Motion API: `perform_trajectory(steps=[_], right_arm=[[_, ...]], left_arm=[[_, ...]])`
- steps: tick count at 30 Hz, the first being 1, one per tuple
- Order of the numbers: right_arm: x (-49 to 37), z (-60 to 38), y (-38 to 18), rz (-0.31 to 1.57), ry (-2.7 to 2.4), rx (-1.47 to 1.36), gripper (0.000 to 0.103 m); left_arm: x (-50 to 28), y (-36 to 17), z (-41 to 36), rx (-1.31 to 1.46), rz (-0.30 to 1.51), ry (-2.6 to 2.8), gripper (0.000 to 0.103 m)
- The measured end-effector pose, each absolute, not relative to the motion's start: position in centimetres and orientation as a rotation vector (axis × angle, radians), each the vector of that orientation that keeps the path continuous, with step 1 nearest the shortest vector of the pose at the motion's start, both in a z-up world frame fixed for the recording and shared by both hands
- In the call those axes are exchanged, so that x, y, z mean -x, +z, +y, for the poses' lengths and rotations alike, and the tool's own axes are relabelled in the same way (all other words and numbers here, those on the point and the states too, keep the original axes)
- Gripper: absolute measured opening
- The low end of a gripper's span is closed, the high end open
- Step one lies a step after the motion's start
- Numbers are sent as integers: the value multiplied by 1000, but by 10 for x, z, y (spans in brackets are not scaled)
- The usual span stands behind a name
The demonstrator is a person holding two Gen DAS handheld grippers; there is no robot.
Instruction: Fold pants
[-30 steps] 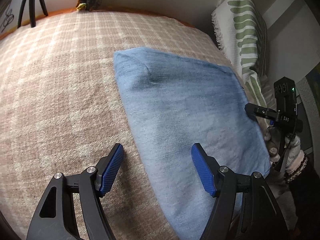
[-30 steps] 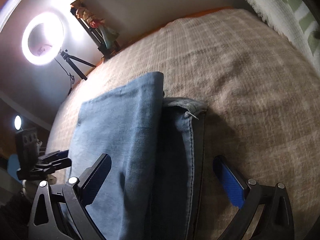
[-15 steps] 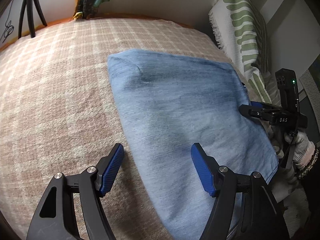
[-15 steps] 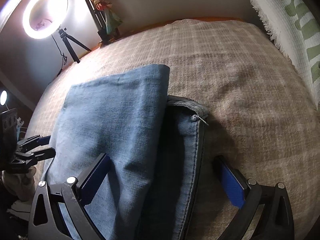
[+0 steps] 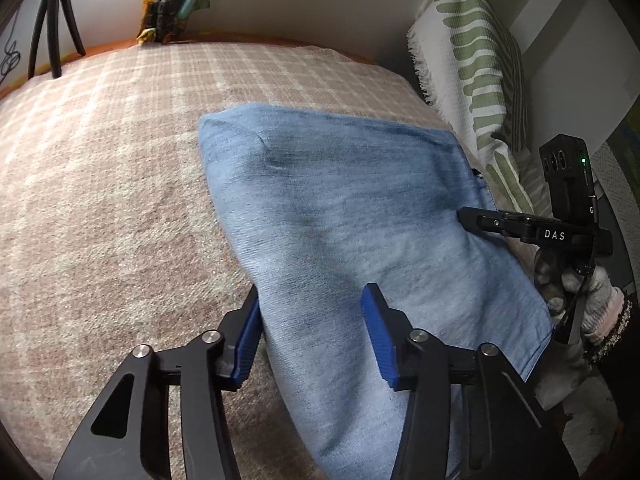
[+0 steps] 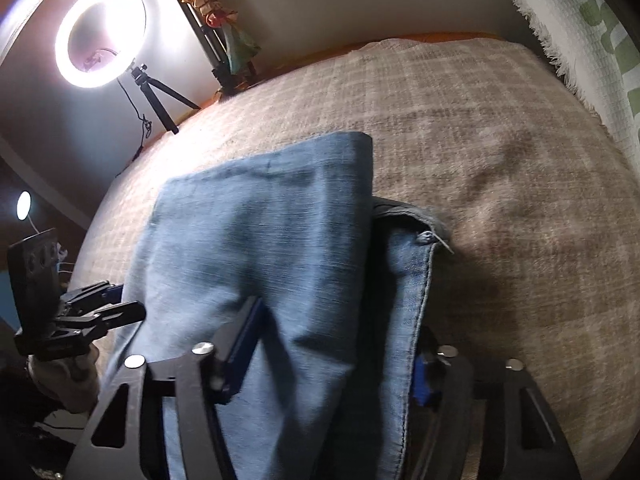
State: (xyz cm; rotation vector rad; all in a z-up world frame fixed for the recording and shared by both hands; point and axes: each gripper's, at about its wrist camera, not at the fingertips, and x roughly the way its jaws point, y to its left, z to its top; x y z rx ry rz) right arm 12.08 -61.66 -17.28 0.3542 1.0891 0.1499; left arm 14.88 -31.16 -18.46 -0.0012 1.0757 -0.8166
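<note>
Blue pants (image 5: 360,220), part-folded, flat on the plaid bed (image 5: 100,200), long axis 6 to 12 o'clock; left tongs (image 5: 312,332) and right tongs (image 6: 332,352) both closing over near-edge fabric, neither yet visibly clenched, equally near.

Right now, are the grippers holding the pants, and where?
Both are closing on the folded pants near their near end: left gripper over the left edge, right gripper over the right edge. Neither grip looks firm yet.

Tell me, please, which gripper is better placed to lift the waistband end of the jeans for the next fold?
Probably the right gripper: its closing jaws straddle the jeans beside the waistband.
</note>
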Motion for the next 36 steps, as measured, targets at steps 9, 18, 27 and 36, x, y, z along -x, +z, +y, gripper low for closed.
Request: perform_trajectory(steps=[9, 18, 27, 36], right_arm=[[-117, -604, -156, 1065, 24, -292, 26], [-108, -605, -146, 1032, 5, -288, 14], [-98, -596, -113, 947, 17, -252, 7], [-116, -584, -105, 977, 31, -175, 7]], left_arm=[[-145, -177, -306, 6, 1047, -818, 19], [-143, -166, -298, 5, 1034, -850, 16], [-138, -146, -305, 2, 988, -872, 13], [-145, -146, -309, 2, 978, -874, 13]])
